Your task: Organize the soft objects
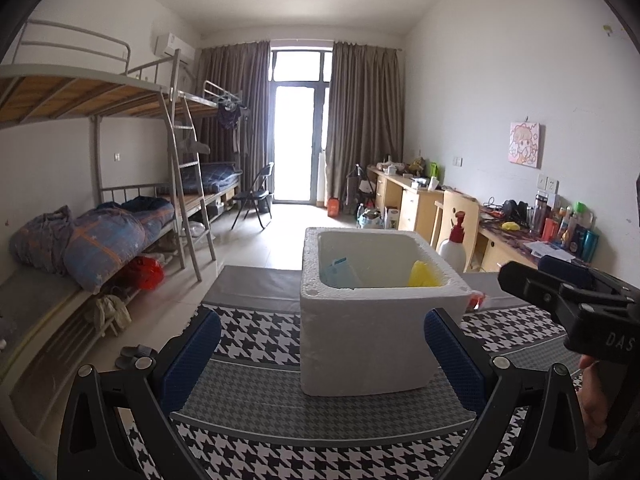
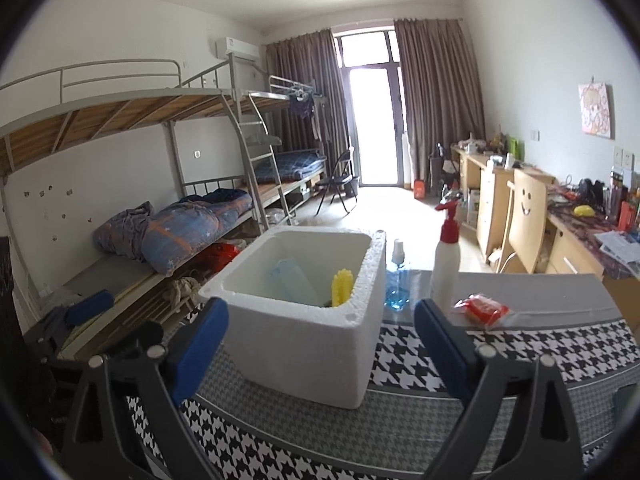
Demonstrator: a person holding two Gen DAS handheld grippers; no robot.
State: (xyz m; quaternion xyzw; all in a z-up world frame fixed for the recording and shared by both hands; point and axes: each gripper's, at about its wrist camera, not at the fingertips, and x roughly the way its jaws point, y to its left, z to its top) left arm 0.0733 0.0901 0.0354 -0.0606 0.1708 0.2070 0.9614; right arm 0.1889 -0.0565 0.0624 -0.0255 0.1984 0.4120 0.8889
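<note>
A white foam box [image 1: 360,332] [image 2: 308,344] stands on the houndstooth tablecloth [image 1: 256,332]. Inside it lie a light blue face mask [image 1: 340,274] [image 2: 286,278] and a yellow soft object [image 1: 423,274] [image 2: 342,286]. A red packet in clear wrap [image 2: 482,310] [image 1: 476,300] lies on the cloth to the right of the box. My left gripper [image 1: 324,348] is open, short of the box's near wall, with nothing between its blue pads. My right gripper [image 2: 320,346] is open too, near the box's front right corner, and holds nothing.
A white pump bottle with a red top [image 2: 446,268] [image 1: 454,244] and a clear blue spray bottle [image 2: 398,280] stand behind the box's right side. Bunk beds [image 1: 120,232] line the left wall; desks and a wooden chair [image 2: 528,220] line the right.
</note>
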